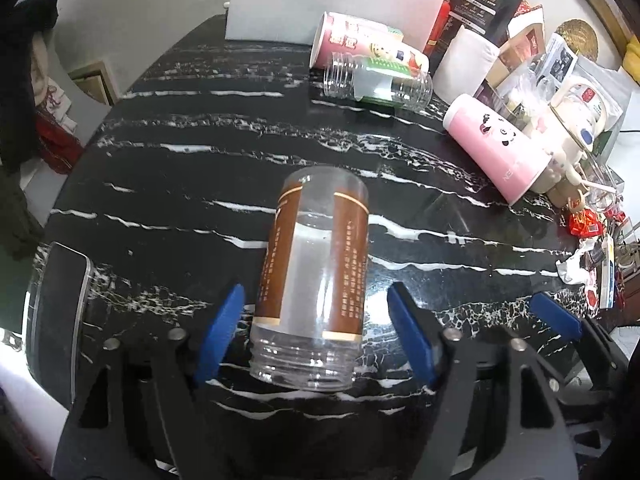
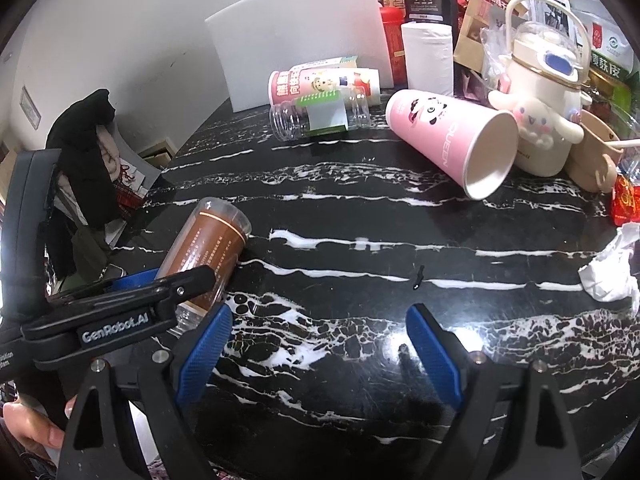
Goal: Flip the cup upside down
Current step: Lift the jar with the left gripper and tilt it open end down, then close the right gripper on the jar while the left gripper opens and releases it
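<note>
Clear plastic cup (image 1: 316, 284) with a brown label lies on its side near the tabletop's (image 1: 208, 128) near edge, between the wide-open, empty left gripper (image 1: 316, 340) jaws; close squarely on its labelled middle before turning it mouth-down, while the right gripper (image 2: 320, 352) gapes empty.

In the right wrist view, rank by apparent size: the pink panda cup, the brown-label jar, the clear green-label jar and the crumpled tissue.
1. pink panda cup
2. brown-label jar, partly hidden by the left gripper
3. clear green-label jar, farther off, so unsure against the brown one
4. crumpled tissue
</note>
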`<action>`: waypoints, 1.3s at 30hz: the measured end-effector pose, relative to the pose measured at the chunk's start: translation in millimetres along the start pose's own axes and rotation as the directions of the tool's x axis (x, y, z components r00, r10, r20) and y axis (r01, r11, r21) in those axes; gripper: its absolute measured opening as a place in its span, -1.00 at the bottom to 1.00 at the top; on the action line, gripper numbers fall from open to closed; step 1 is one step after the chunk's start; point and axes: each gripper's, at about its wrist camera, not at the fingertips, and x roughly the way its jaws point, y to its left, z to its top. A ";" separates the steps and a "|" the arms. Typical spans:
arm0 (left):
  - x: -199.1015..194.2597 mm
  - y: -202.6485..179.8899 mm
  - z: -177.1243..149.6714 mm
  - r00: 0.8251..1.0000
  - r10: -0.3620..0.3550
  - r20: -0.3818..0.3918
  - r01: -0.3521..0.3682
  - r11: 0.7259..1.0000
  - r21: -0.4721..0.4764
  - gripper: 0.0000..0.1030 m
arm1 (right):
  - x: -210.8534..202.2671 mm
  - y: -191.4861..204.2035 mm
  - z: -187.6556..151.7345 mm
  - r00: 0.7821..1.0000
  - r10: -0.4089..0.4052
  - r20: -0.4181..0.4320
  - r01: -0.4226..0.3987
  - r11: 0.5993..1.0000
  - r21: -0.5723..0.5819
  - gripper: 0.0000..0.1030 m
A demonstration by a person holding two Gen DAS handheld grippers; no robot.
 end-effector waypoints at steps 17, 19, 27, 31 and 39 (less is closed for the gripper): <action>-71.6 63.1 18.3 0.985 0.160 0.064 -0.163 0.985 0.048 0.54 | -6.6 46.1 46.4 0.998 0.055 0.008 -0.055 0.998 -0.009 0.73; -73.8 74.1 19.7 0.984 0.167 0.060 -0.169 0.985 0.039 0.54 | 1.3 57.8 52.0 0.997 0.067 -0.032 -0.067 0.998 -0.014 0.73; -73.5 105.8 24.5 0.979 0.193 0.062 -0.196 0.980 0.042 0.54 | 31.1 97.4 67.1 0.988 0.073 -0.137 -0.081 0.996 -0.047 0.73; -62.6 115.0 26.0 0.980 0.194 0.049 -0.197 0.979 0.055 0.54 | 46.8 109.1 68.8 0.985 0.037 -0.170 -0.048 0.997 -0.065 0.73; -36.5 132.5 23.2 0.982 0.191 0.008 -0.191 0.981 0.035 0.54 | 78.6 118.5 70.3 0.970 -0.059 -0.236 0.039 0.995 -0.088 0.73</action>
